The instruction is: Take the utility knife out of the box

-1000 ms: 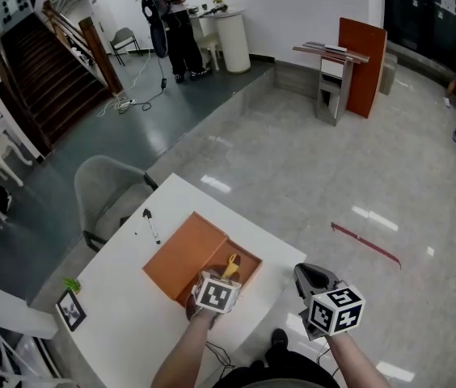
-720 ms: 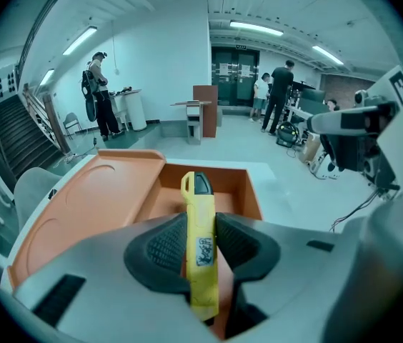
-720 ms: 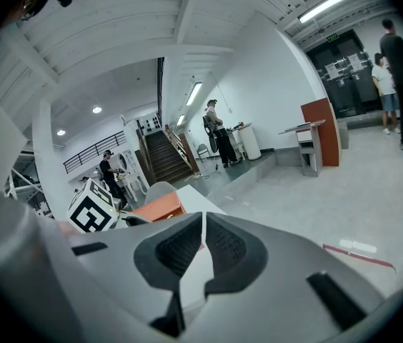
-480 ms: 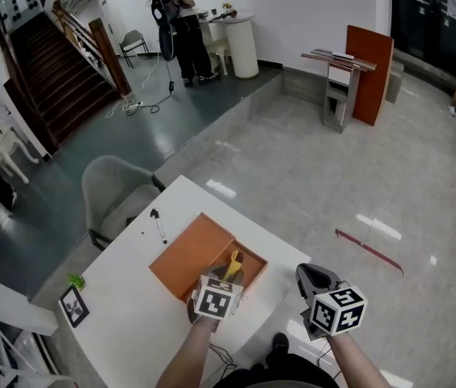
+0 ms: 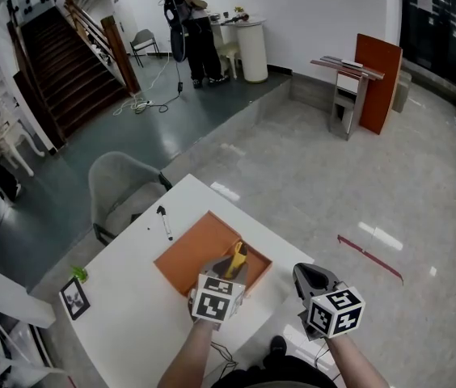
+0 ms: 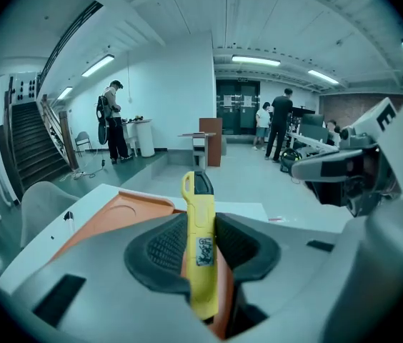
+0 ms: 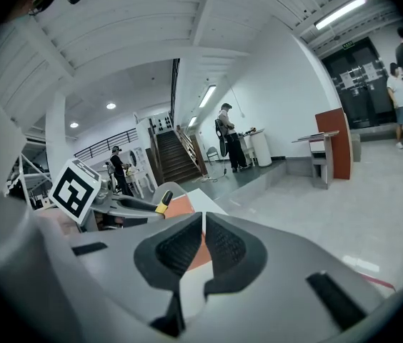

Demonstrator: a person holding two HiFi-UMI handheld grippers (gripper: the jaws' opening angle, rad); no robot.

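Observation:
My left gripper (image 5: pixel 233 270) is shut on the yellow utility knife (image 5: pixel 237 258) and holds it above the open orange box (image 5: pixel 198 253) on the white table (image 5: pixel 131 305). In the left gripper view the knife (image 6: pixel 200 241) stands upright between the dark pads (image 6: pixel 160 252), its black tip pointing away, with the box (image 6: pixel 112 214) below and to the left. My right gripper (image 5: pixel 310 278) hovers off the table's right edge, shut with nothing in it. In the right gripper view its pads (image 7: pixel 180 249) meet, and the knife's tip (image 7: pixel 163 201) shows at the left.
A black pen (image 5: pixel 165 221) lies on the table beyond the box. A small framed picture (image 5: pixel 73 299) stands at the table's left corner. A grey chair (image 5: pixel 123 191) sits behind the table. A red strip (image 5: pixel 369 257) lies on the floor at the right.
My left gripper has risen with the knife, lifting it up out of the box. The right gripper has hardly shifted.

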